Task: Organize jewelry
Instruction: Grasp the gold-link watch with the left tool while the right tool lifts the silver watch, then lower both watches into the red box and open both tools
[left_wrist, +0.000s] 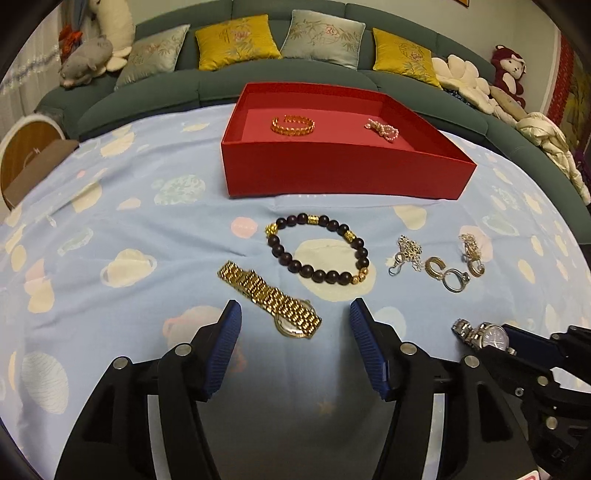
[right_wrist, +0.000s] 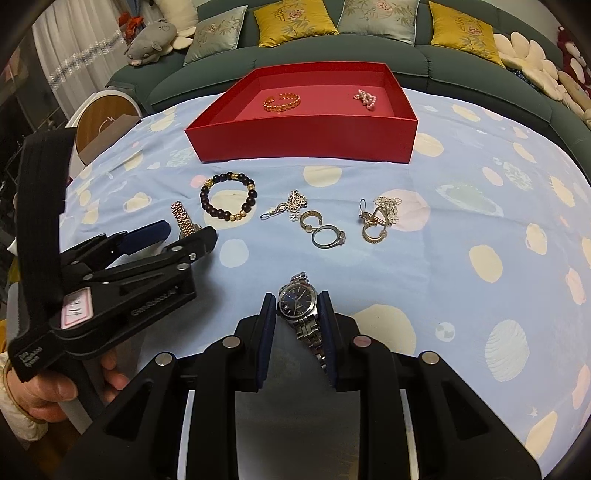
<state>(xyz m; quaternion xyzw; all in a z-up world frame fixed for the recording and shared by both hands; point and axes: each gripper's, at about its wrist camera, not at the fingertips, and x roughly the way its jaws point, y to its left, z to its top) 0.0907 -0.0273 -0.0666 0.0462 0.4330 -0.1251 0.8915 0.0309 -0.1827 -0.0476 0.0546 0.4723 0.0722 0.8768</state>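
Right wrist view: right gripper (right_wrist: 297, 299) clamps a silver watch (right_wrist: 298, 301).
Left gripper (left_wrist: 295, 317) (jaws apart) hovers over a gold watch (left_wrist: 271, 301).

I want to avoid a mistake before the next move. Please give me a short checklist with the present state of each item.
1. Right gripper shut on silver watch: ok.
2. Left gripper open over gold watch: ok.
3. Gold watch gripped: not ok.
4. Red box has free floor beside gold bangle and pink beads: ok.
5. Silver watch lifted off the cloth: cannot tell.
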